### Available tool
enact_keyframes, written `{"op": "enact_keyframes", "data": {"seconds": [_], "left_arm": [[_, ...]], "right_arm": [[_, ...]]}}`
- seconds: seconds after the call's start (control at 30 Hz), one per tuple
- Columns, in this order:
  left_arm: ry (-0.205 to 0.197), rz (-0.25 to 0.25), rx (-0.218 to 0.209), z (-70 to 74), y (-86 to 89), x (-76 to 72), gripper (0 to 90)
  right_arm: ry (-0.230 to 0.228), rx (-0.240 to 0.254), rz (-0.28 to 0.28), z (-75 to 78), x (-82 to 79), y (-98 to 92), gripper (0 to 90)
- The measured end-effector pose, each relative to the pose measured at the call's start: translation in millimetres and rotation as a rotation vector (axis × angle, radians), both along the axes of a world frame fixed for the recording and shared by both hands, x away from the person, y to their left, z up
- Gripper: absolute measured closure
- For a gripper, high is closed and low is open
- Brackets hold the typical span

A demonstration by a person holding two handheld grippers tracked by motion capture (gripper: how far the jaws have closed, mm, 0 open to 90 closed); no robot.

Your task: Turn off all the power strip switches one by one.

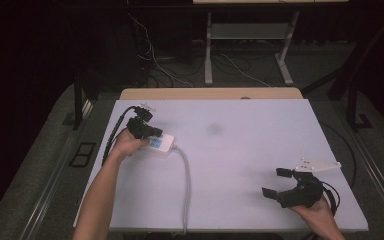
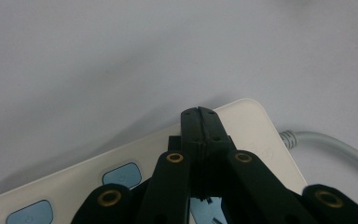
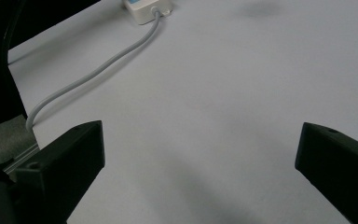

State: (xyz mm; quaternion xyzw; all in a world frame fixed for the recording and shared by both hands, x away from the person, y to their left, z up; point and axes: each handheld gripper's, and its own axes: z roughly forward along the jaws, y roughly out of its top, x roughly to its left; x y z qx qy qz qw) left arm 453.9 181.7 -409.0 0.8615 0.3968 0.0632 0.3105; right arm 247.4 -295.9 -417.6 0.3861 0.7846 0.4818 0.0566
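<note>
Right gripper [image 1: 278,183] sat near the table's [image 1: 240,150] front right edge w/ jaws spread wide, nothing between them; bare white top ahead of its fingers [image 3: 70,158]. Farther off, left gripper [image 2: 199,114] had jaws pressed together, tips resting on the white power strip [image 2: 247,126] near its cord end. Grey cord [image 1: 186,175] ran from the strip back to the front edge. Blue buttons [image 2: 121,175] lay beside the jaws.
</note>
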Motion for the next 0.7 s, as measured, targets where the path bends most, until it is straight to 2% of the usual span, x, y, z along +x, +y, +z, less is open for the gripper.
{"op": "enact_keyframes", "data": {"seconds": [0.33, 0.4, 0.47, 0.7], "left_arm": [[0.002, 0.011, 0.003, 0.5, -0.8, -0.1, 89.7], [-0.002, 0.026, -0.042, 2.8, 2.4, 0.1, 89.6], [0.003, 0.016, -0.025, 2.9, 2.9, -0.1, 89.6], [-0.007, 0.031, -0.059, 10.7, 11.6, -0.5, 89.6]], "right_arm": [[0.001, 0.002, -0.002, 0.0, 0.1, -0.4, 0.9], [0.001, 0.001, -0.004, -0.2, 0.3, -0.6, 1.0], [0.002, 0.003, -0.005, -0.4, 0.3, -0.9, 0.9], [0.005, 0.009, -0.012, -0.3, 0.9, -2.0, 0.9]]}}
